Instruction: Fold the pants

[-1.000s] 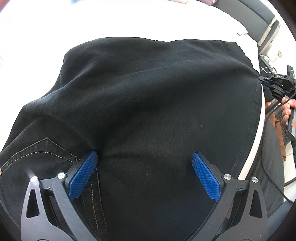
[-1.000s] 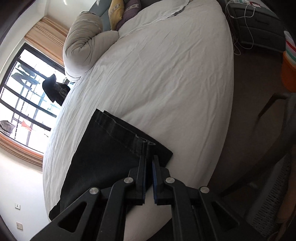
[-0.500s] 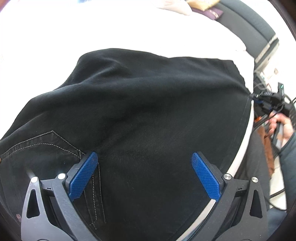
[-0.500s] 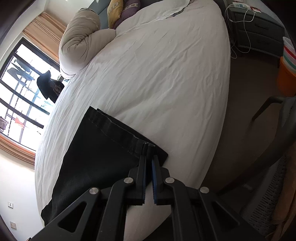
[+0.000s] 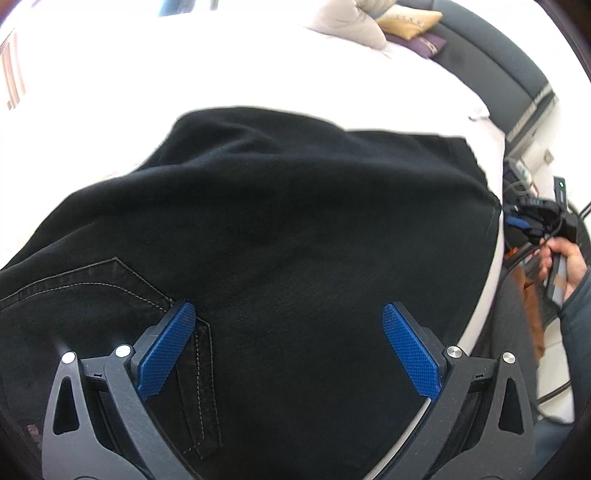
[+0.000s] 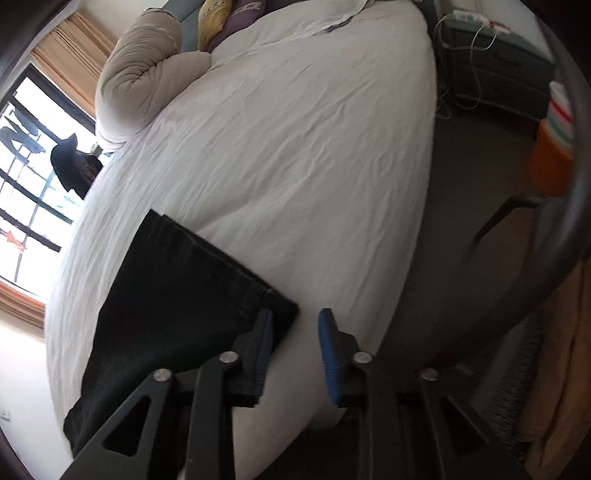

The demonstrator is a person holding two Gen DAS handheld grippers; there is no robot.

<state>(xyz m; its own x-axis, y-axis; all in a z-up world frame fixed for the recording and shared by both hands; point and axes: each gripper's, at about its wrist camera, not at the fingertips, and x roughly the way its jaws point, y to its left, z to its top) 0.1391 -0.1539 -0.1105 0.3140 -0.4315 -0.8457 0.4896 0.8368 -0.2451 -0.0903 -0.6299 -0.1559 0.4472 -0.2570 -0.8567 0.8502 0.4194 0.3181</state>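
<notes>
Black pants (image 5: 280, 229) lie spread on the white bed (image 5: 221, 66), a stitched back pocket (image 5: 110, 291) at lower left. My left gripper (image 5: 288, 332) is open wide just above the pants, holding nothing. In the right wrist view the pants' hem end (image 6: 184, 288) lies flat near the bed's edge. My right gripper (image 6: 295, 332) is open, its left finger (image 6: 264, 332) over the hem corner, nothing held. The right gripper also shows in the left wrist view (image 5: 543, 218), held by a hand beside the pants' far corner.
A rolled beige duvet (image 6: 147, 74) and cushions (image 6: 218, 14) sit at the head of the bed. A window (image 6: 26, 177) is on the left. A dark nightstand (image 6: 491, 62), an orange bin (image 6: 550, 155) and a chair (image 6: 554, 236) stand on the floor to the right.
My right gripper has opened and let go of the pants' hem corner, which now lies on the bed. My left gripper has pulled back a little, still open.
</notes>
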